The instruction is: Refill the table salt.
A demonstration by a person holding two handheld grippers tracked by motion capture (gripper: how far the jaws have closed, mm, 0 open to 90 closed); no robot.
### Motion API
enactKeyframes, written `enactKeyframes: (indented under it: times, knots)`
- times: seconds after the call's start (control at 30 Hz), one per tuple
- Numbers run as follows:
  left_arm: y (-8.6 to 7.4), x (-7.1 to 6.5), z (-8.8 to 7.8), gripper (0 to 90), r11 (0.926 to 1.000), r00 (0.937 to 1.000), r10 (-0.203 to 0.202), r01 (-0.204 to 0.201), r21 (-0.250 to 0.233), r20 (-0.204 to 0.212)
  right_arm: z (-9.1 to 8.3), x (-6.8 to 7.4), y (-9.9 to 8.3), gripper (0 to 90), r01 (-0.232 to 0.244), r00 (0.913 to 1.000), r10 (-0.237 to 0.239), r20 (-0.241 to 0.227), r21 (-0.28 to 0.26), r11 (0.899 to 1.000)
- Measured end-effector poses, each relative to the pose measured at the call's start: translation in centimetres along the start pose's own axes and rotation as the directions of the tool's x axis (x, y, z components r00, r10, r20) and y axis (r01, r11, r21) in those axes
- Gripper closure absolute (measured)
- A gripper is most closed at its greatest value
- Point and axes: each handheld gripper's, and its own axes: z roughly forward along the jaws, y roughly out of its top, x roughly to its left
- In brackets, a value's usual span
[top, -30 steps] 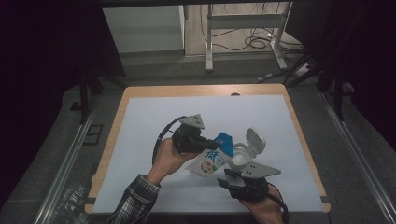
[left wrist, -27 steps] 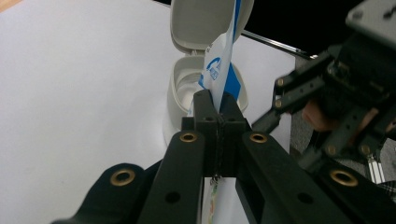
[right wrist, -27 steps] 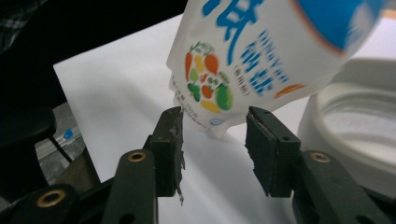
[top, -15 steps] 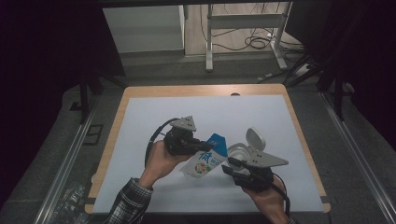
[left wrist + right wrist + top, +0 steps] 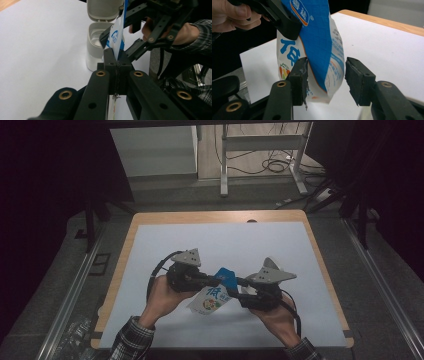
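A white snack bag with a blue top [image 5: 212,296] hangs above the white mat between my two grippers. My left gripper [image 5: 216,280] comes in from the left and is shut on the bag's blue top edge [image 5: 117,40]; in the left gripper view its jaws [image 5: 115,53] pinch the thin edge. My right gripper [image 5: 235,288] reaches in from the right. In the right gripper view its jaws [image 5: 326,72] straddle the bag's lower side [image 5: 319,50]: the left pad [image 5: 300,72] touches it, the right pad [image 5: 355,76] stands apart. These jaws have just been opening.
A small white container [image 5: 96,47] with its flip lid up stands on the mat just behind the bag. The white mat [image 5: 165,245] covers a wooden table [image 5: 125,250]. Dark floor and a metal frame [image 5: 260,150] lie beyond the far edge.
The left gripper and the bag have shifted a little to the left. The right gripper has risen and moved away from the near edge, up to the bag's side.
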Motion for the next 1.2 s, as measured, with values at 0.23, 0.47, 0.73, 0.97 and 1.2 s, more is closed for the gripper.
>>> enactKeyframes:
  times: [0.23,0.47,0.73,0.97,1.2]
  knots:
    - [-0.8,0.3,-0.7,89.7,0.9998,0.9997,-0.017,0.016,-0.010,-0.021,0.7,0.6,0.2,84.7,0.068,0.9977,-0.068,-0.007,-0.004,0.998]
    - [-1.8,0.8,-0.9,88.9,0.9988,0.9990,-0.036,0.035,-0.034,-0.026,1.2,1.2,0.5,89.3,0.107,0.9941,-0.108,0.016,0.015,0.994]
    - [-2.9,1.1,-0.8,72.4,0.9964,0.9906,-0.066,0.059,-0.060,-0.119,1.7,1.5,1.4,89.5,0.118,0.9920,-0.120,0.041,0.038,0.992]
    - [-4.0,1.1,-0.4,50.1,0.9959,0.9704,-0.088,0.082,-0.038,-0.225,2.0,1.4,1.9,89.5,0.120,0.9903,-0.124,0.064,0.049,0.991]
    - [-5.9,1.6,-0.3,28.5,0.9841,0.9398,-0.178,0.169,-0.056,-0.292,2.4,1.1,2.5,89.5,0.116,0.9879,-0.122,0.095,0.072,0.991]
